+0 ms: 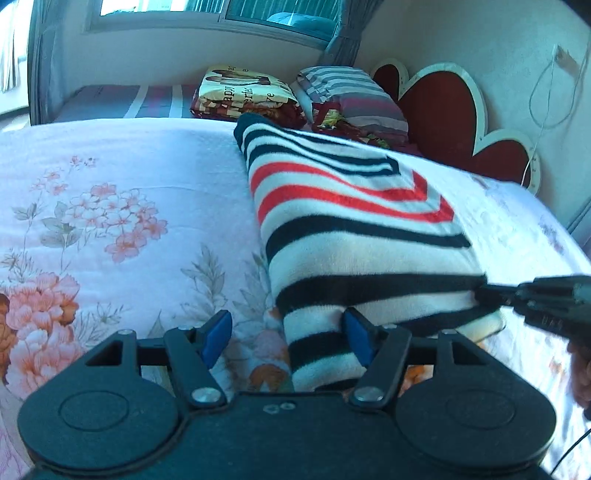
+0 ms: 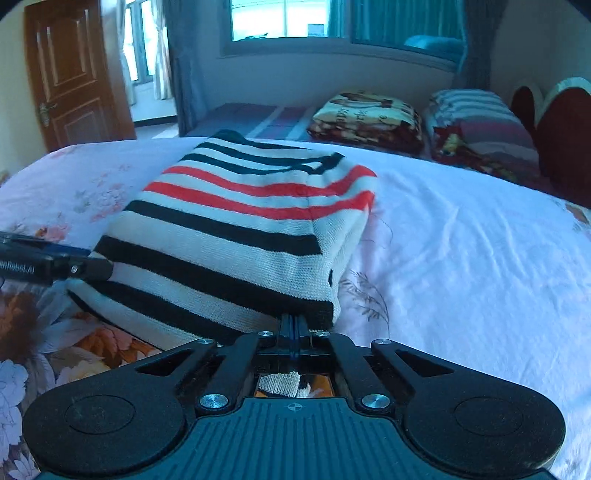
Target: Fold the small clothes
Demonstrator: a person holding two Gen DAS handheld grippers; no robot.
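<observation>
With right gripper (image 2: 293,325) pinched on the near edge of the folded white knit garment with navy and red stripes (image 2: 236,229) on the floral pink bedspread (image 1: 110,206), left gripper (image 1: 284,341) agape astride its corner: clamp, lift together, keep edges level.

A bed (image 2: 461,240) under a pink floral sheet fills the room; at twelve o'clock a daylit window (image 2: 288,18) with teal curtains; at ten a brown wooden door (image 2: 70,70); at two a red heart-shaped headboard (image 1: 443,107).
</observation>
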